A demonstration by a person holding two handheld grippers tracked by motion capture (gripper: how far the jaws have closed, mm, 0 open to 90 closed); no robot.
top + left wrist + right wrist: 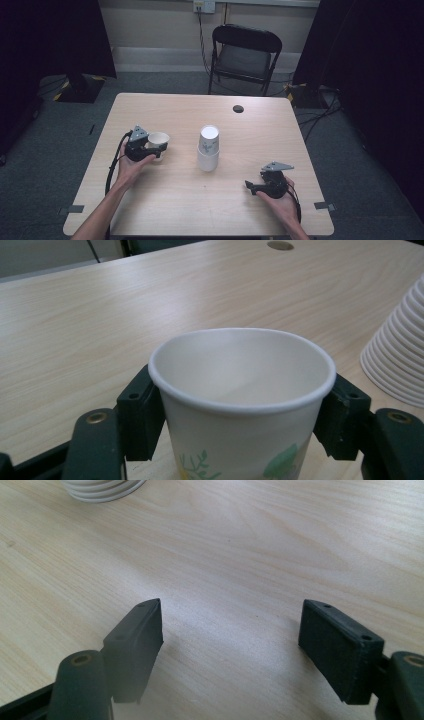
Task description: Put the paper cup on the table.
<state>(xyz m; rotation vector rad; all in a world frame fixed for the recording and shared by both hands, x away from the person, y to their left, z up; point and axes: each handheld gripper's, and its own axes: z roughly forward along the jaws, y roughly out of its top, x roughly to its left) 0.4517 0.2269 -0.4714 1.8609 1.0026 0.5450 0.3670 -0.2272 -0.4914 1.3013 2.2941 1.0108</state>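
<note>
While a stack of upturned paper cups (208, 148) stands at mid-bench (165, 200), the left tongs (154, 149) grip a single upright paper cup (158, 140) to the left of the stack, jaws pressed against both sides of its wall below the rim. Green leaf prints mark its side. The right tongs (248, 186) rest spread wide over bare wood on the near right of the stack, holding nothing. A folding chair (245, 55) stands beyond the stack, past the bench's far edge.

Dim room, brighter tabletop (200, 200), soft blurry close-ups.
</note>
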